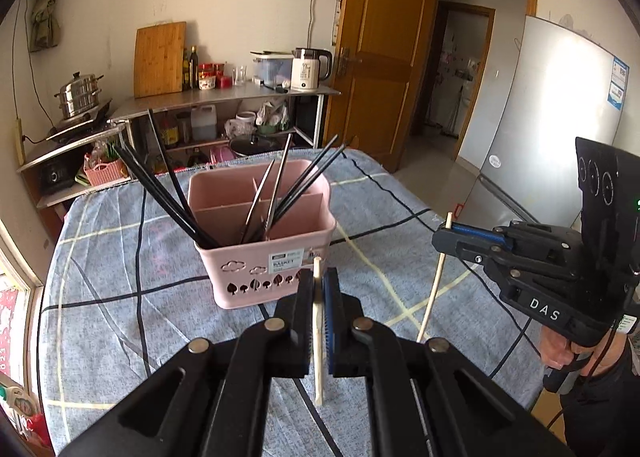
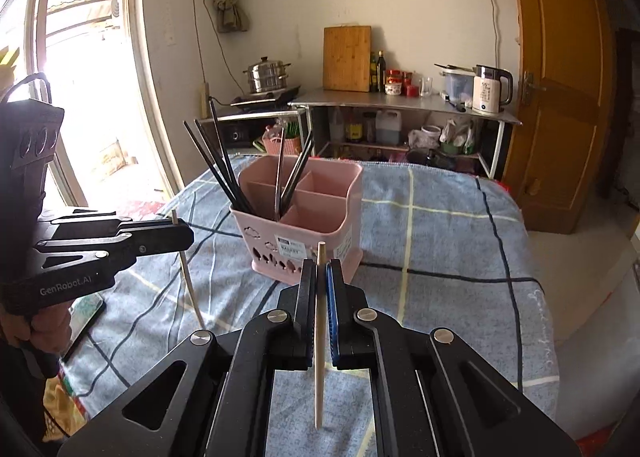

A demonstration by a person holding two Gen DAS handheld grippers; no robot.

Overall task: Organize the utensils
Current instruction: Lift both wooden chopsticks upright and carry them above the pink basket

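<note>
I am holding one pale wooden chopstick (image 1: 318, 337) upright, pinched in the left gripper (image 1: 319, 285), and its twin (image 2: 319, 337) pinched in the right gripper (image 2: 320, 277), both poised near the pink plastic divided basket (image 1: 260, 257) mid-table, probably so they drop in end-first.

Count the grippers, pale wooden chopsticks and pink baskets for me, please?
Grippers: 2 (left gripper, right gripper)
Pale wooden chopsticks: 2, one clamped in each (left chopstick, right chopstick)
Pink basket: 1
Total: 5
The dark sticks in the basket are too bunched to count.
</note>
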